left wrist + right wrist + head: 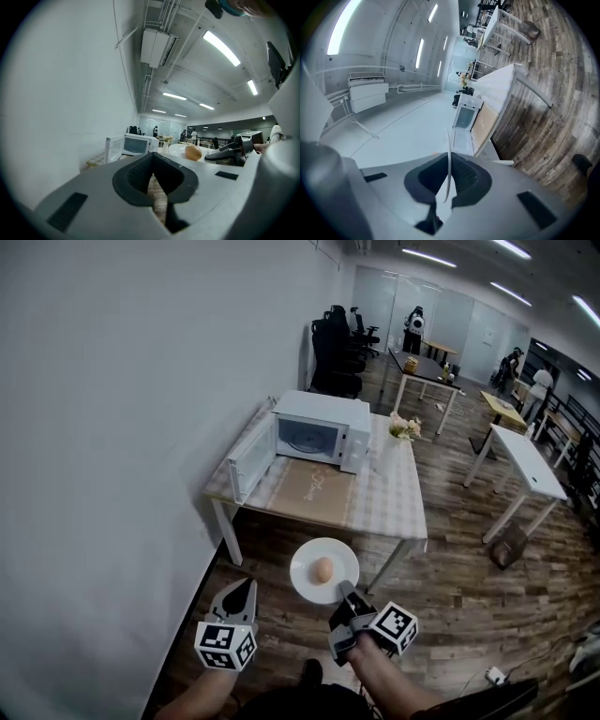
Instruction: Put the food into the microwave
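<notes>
The right gripper (345, 589) has its claw nearly closed, pinching the near rim of a white plate (302, 563). In the right gripper view the plate (448, 154) shows edge-on as a thin white line clamped between the dark pads. A brown egg (322, 569) lies at the middle of the plate. The plate is held roughly level in the air above the wooden floor (469, 587), in front of the table's near edge.

The left gripper (246, 587) is to the left of the plate and apart from it. Its jaws are narrowed until the tips meet, with nothing between them. In the left gripper view only a sliver of floor shows behind the joined tips (152, 158), and the egg (192, 152) and plate (176, 149) appear off to the right.

The white microwave (323, 432) stands at the far edge of the table (394, 502), towards its left side near the wall. Its door (251, 457) is swung fully open along the table's left edge and the cavity faces the near edge. A brown mat (314, 491) lies in front of it, reaching the near edge. A small vase of flowers (405, 427) stands near the far right corner.
</notes>
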